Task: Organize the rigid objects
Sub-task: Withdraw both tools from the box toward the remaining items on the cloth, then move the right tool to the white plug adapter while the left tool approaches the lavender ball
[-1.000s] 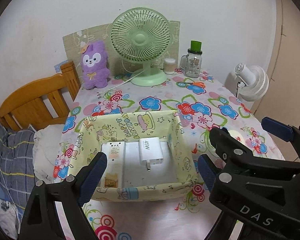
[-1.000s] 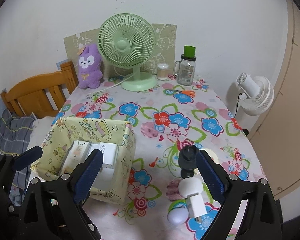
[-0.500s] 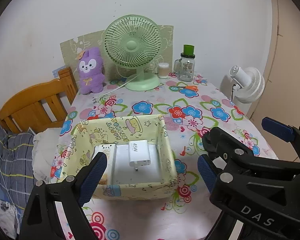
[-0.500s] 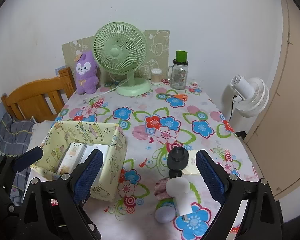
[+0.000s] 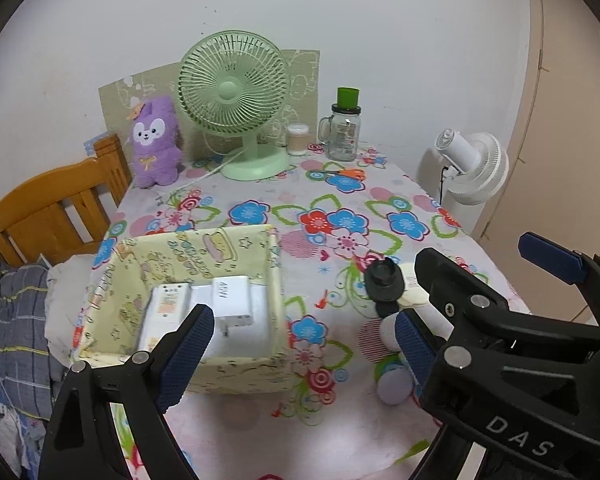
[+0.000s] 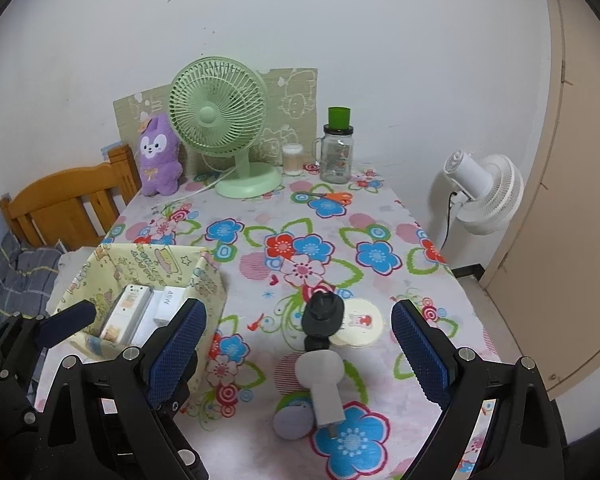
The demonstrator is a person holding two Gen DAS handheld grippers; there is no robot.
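A yellow fabric box stands on the flowered tablecloth. It holds a white 45W charger and a white adapter with an orange label. My left gripper hovers open over the box's near right corner, with nothing between its fingers. To the right of the box lie a black knob, a white round disc, a white plug adapter and a pale lilac disc. My right gripper is held open above these loose items, touching none of them.
At the back of the table stand a green fan, a purple plush, a small cup and a glass mug with a green lid. Orange scissors lie nearby. A wooden headboard is left, a white fan right.
Both grippers have drawn back from the box and shifted right. The loose items right of the box have come into the left wrist view. Both jaws stay wide.
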